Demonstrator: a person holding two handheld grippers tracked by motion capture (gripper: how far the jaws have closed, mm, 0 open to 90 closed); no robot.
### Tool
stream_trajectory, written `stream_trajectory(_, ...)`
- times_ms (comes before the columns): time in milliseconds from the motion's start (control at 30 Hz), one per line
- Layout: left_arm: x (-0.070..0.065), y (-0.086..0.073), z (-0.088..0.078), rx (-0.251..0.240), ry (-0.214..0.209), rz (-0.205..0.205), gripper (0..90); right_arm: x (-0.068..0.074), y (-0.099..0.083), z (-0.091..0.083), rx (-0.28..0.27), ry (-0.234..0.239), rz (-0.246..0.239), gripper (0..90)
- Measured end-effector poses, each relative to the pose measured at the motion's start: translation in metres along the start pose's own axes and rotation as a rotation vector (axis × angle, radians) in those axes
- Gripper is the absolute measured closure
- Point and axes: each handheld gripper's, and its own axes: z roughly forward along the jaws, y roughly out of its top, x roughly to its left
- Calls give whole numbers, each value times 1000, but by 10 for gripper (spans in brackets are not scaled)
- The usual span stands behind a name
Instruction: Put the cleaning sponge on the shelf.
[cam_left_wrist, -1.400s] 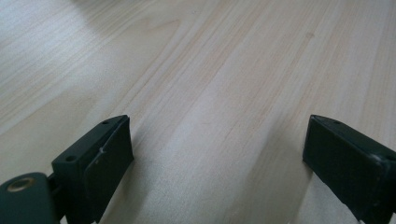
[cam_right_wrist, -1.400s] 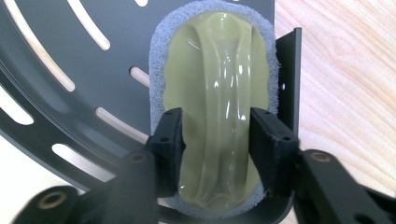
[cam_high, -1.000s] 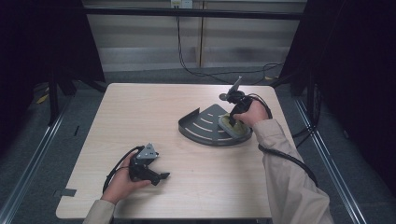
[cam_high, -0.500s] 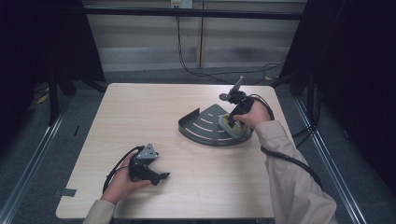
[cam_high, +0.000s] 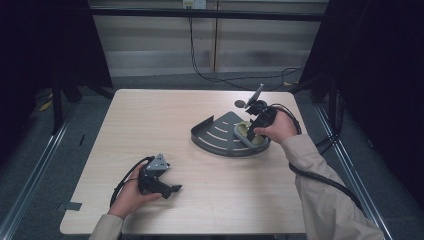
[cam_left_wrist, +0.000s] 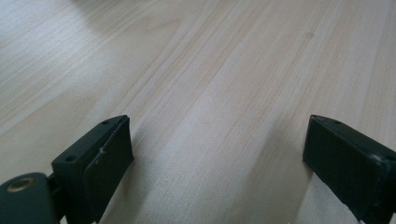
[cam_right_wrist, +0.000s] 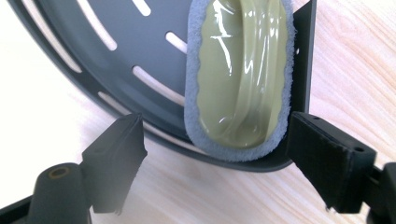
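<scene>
right gripper (cam_right_wrist: 212, 154) jaws apart around the sponge (cam_right_wrist: 240, 77), i think, in the slotted corner tray (cam_right_wrist: 93, 60); might snag the rim. left gripper (cam_left_wrist: 217, 154) spread, idle.

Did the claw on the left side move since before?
No. The left claw lies at the same spot by the table's near edge as before, jaws open.

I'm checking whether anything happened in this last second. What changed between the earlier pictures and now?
Almost nothing visibly changed. The right gripper stays over the near end of the grey slotted tray, jaws open on either side of the olive scrubber that lies in it, not gripping it. The left gripper still rests open on the wooden table near the front left. Tray and scrubber have not moved.
</scene>
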Motion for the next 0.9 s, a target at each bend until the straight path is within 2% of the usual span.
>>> stream_trajectory(367,0,0,0,-3,4,-1,79,6,-20,-13,-7,24,-14,154)
stream_trajectory(600,0,0,0,-4,2,-1,79,6,-35,-17,-14,40,2,153)
stream_trajectory(900,0,0,0,-3,4,0,79,9,-56,-16,-28,51,-29,153)
